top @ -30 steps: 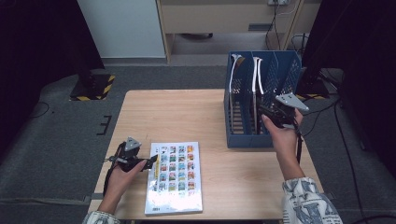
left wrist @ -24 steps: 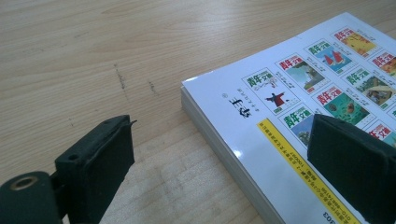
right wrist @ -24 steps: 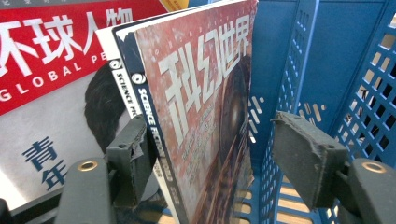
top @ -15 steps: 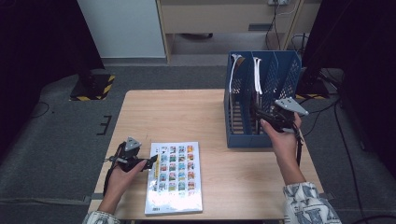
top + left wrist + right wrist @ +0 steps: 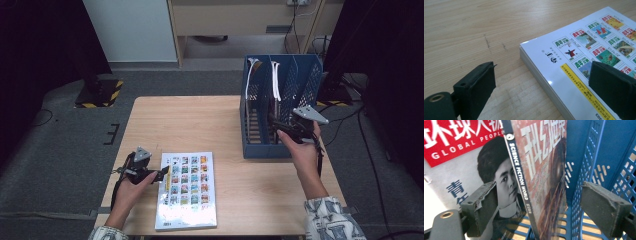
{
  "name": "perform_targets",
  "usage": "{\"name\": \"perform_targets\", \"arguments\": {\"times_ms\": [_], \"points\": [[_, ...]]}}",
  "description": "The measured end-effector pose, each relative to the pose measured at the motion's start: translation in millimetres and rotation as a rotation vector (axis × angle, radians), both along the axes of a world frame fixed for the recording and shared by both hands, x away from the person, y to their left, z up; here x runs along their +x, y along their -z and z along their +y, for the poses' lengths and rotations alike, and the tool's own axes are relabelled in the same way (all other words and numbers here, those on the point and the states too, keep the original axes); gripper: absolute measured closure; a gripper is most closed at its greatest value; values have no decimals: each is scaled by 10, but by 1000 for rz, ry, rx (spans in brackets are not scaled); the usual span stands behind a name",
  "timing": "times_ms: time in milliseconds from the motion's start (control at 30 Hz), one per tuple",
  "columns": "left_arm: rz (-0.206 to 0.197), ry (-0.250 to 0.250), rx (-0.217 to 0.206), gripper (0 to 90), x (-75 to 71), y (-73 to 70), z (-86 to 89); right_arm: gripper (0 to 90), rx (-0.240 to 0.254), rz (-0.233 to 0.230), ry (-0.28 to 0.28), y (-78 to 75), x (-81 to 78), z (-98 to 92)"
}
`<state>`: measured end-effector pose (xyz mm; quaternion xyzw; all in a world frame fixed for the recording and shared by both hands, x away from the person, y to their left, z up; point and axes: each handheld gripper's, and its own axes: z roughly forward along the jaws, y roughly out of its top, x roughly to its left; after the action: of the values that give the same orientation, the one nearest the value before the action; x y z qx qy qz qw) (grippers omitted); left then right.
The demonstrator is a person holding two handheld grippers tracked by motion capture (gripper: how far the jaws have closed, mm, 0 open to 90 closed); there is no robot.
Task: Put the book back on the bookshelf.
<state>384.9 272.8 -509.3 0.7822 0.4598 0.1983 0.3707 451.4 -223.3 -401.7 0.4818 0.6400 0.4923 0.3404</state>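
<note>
**Right gripper view: magazine filed, jaws letting go**

Right gripper view looks into the blue perforated plastic file rack, where a glossy, thin-spined science-fiction magazine stands upright on its lower edge between the two black jaws. The right gripper has just been opening its jaws; both rubber pads now stand clear of the covers, so the magazine is between them but not pinched. A second magazine with a red masthead leans just beside it in the same rack.

From the high view, the rack sits at the right side of the pale wooden table, with the right gripper at its front.

The filing step looks finished. Next comes the flat, white-covered magazine printed with a grid of small pictures, lying near the front-left of the table. The left gripper hovers at its near corner with jaws spread, one pad over the slick cover, one over bare wood. Lifting it probably calls for getting one pad under the thin, flexible edge.
</note>
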Motion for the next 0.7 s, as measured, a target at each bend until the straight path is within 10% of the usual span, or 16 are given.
{"name": "perform_targets", "arguments": {"times_ms": [700], "points": [[9, 12, -9, 66, -22, 8, -39, 108, -20, 16, -128, 143, -364, 8]]}}
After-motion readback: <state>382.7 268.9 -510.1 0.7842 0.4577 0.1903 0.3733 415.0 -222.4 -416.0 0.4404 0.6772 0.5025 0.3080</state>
